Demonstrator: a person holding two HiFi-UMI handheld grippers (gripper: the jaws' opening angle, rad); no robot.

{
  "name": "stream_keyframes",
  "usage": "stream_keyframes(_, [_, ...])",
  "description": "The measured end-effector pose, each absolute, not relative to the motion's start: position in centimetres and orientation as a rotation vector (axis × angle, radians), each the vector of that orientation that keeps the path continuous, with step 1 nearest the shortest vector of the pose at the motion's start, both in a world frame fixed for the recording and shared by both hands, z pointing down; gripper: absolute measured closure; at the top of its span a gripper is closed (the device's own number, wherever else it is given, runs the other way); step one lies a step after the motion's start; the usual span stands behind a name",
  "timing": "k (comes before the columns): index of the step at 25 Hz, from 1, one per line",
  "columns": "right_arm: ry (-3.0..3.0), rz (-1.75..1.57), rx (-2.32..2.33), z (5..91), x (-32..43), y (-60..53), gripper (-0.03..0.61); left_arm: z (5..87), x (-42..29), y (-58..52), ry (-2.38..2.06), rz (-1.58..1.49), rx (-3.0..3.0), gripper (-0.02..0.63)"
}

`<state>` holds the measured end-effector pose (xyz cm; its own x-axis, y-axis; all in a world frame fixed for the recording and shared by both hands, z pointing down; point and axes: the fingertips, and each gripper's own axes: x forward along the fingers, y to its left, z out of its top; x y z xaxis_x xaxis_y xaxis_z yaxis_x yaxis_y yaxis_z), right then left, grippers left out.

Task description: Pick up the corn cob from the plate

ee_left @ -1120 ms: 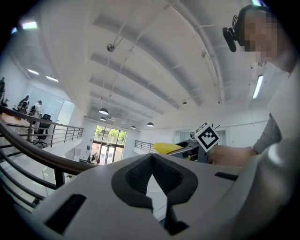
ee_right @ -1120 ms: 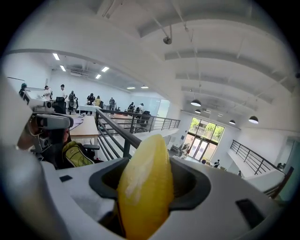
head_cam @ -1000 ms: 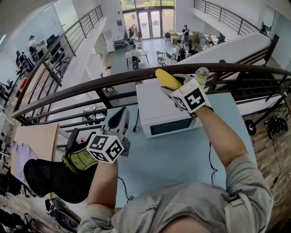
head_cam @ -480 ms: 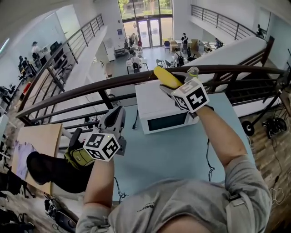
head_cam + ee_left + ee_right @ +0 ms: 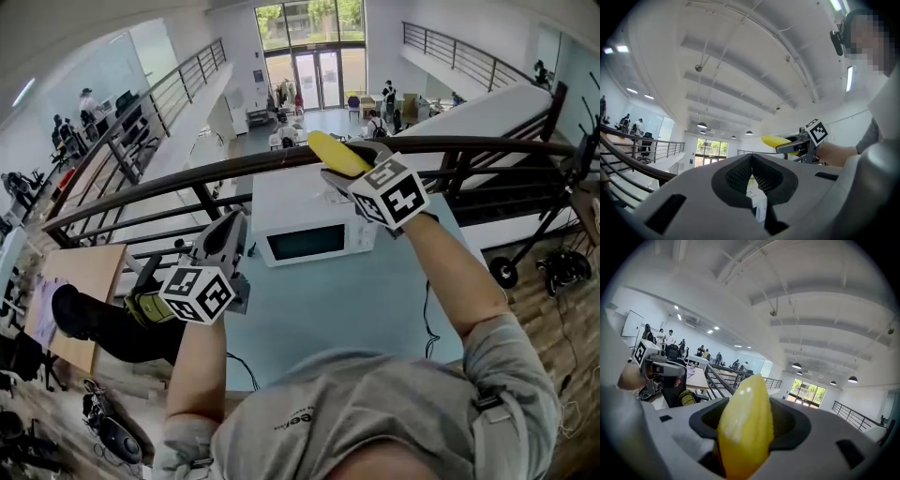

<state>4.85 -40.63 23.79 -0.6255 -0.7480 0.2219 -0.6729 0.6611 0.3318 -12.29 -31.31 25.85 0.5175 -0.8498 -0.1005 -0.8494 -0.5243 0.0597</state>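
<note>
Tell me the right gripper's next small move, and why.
Probably hold the jaws closed and level off: the right gripper already clamps the corn cob in the air by the microwave, no plate is in view, and the left gripper is empty.

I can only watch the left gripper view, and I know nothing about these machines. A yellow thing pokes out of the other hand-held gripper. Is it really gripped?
Observer: Yes. In the right gripper view the corn cob sits between the jaws of the right hand-held gripper, and they are closed on it.
Operator: Is it resting on anything?
Observer: No. The head view shows it held in the air, touching nothing but the jaws.
Operator: What lies under it?
Observer: In the head view, a white microwave stands on a pale blue table.
</note>
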Motion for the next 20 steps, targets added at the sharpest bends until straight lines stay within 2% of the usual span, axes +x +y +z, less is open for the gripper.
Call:
stream_keyframes(7, [-2.601, -0.338, 1.101, 22.6, 10.4, -36.5, 0.308, 26.0, -7.0, -27.5, -1.561, -0.105, 2.731, 0.595])
stream_keyframes(20, [-2.644, -0.245, 1.061, 26.3, 16.1, -31.4, 0.308, 30.0, -3.3, -23.2, -1.557, -0.024, 2.654, 0.595])
